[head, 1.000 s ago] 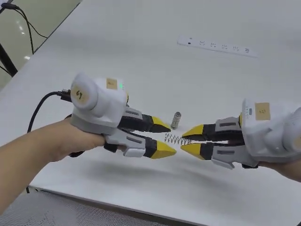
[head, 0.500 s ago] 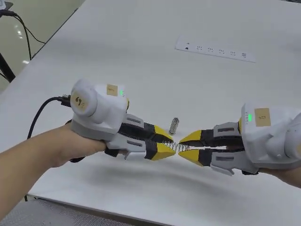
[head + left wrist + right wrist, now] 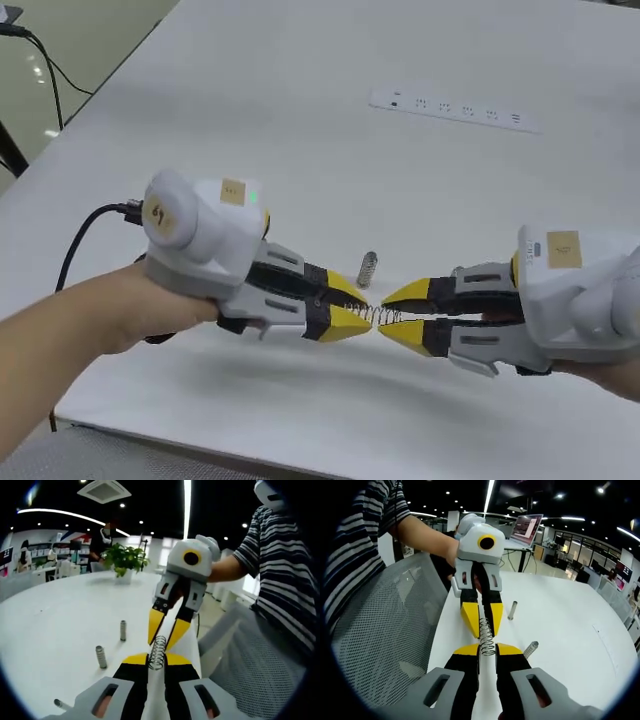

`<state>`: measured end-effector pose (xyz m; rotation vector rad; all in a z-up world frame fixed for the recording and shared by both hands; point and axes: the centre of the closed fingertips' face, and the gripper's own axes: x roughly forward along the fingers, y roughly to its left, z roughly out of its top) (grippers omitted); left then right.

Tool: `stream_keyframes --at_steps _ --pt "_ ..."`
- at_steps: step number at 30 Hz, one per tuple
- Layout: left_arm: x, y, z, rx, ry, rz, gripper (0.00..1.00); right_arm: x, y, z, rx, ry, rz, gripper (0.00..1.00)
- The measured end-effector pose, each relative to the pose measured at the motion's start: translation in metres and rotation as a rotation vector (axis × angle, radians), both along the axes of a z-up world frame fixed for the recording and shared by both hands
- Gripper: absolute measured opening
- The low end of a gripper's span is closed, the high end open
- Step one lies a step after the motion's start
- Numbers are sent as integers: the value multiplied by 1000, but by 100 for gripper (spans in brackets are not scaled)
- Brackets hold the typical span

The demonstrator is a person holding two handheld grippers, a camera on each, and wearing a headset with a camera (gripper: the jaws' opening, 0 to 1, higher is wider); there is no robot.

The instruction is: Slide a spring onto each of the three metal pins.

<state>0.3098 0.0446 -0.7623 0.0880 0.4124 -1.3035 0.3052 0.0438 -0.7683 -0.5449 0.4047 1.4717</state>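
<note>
A small steel spring (image 3: 382,316) hangs in the air between my two grippers, above the white table (image 3: 300,120). My left gripper (image 3: 350,310) is shut on one end and my right gripper (image 3: 392,315) is shut on the other, yellow tips almost touching. In the left gripper view the spring (image 3: 157,655) sits between my left gripper's (image 3: 156,661) jaws, with the right gripper (image 3: 160,646) facing it. In the right gripper view, the spring (image 3: 486,637) runs from my right gripper (image 3: 487,649) to the left gripper (image 3: 482,632). A pin wearing a spring (image 3: 367,268) stands behind; a bare pin (image 3: 512,610) is nearby.
A white power strip (image 3: 455,110) lies at the far side of the table. A black cable (image 3: 85,235) trails from the left gripper over the table's near edge. A potted plant (image 3: 125,560) stands far off. A mesh chair (image 3: 395,630) is beside the table edge.
My left gripper's jaws, open a second ago, have shut on the free end of the spring. The two grippers have drawn closer together, so less of the spring shows between them.
</note>
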Motion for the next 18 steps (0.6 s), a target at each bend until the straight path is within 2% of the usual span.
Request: stream_keyframes --at_steps 4,11,14,18 --pt "-1 1 0 2 3 -2 3 0 -6 -6 -14 16 -12 8" --pt "-4 -2 0 8 10 -19 3 -2 -6 -6 -1 37 -14 7" --pt "-5 -2 -1 9 12 -23 3 -3 -6 -5 1 50 -14 7" --pt "-4 -2 0 -1 14 -18 3 -2 -7 0 10 46 -17 7"
